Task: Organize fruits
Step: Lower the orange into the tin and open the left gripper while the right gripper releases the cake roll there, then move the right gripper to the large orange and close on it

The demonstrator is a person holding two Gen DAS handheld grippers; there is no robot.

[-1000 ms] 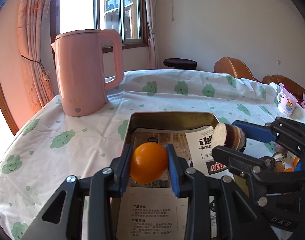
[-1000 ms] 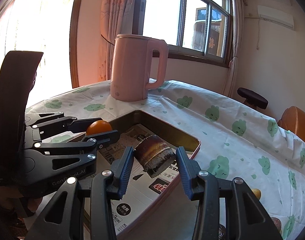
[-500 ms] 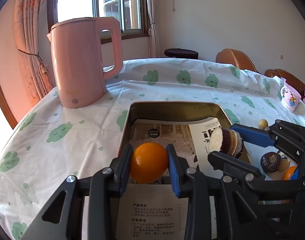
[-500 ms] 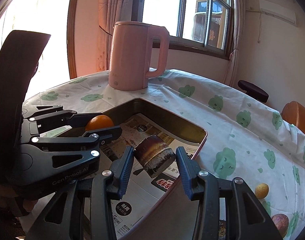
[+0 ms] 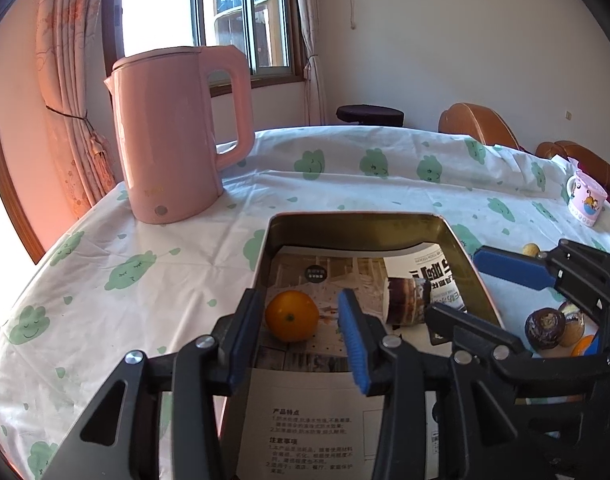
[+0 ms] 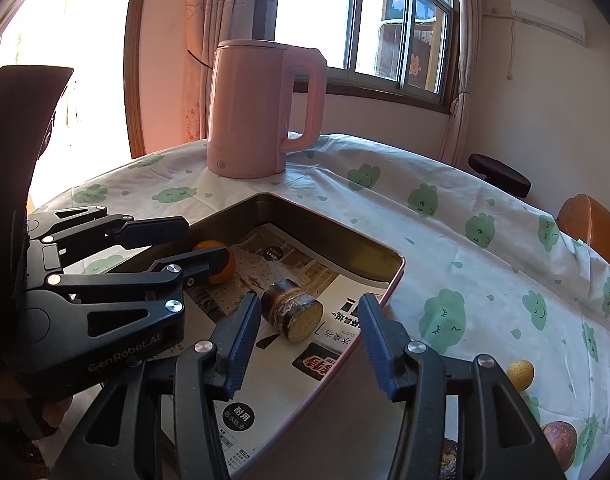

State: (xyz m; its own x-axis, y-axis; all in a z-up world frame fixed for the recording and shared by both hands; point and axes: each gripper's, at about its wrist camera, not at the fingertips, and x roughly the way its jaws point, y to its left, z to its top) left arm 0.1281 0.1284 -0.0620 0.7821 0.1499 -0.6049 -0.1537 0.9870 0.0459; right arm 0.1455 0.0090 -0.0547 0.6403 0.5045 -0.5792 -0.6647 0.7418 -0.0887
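I judged the placing step just finished, with both fruits lying in the tray and both tools spread wide and holding nothing. Nearest me, my left tool [image 5: 301, 334] stood open over the round orange citrus fruit [image 5: 292, 315], which rested on the printed paper lining the shallow rectangular metal tray [image 5: 357, 219], clear of both blue pads. My right tool [image 6: 309, 336] was likewise open around the short dark-skinned cut fruit section [image 6: 291, 312], lying on its side on the paper; I could not tell whether its left pad grazed the skin. Next I would need to lift both tools clear and go for the loose fruits: the small yellow one [image 6: 520, 370] and the purple-brown one [image 6: 557, 442] on the cloud-patterned surface [image 6: 465, 216]. Beyond the tray stood the pink electric kettle [image 5: 177, 132].
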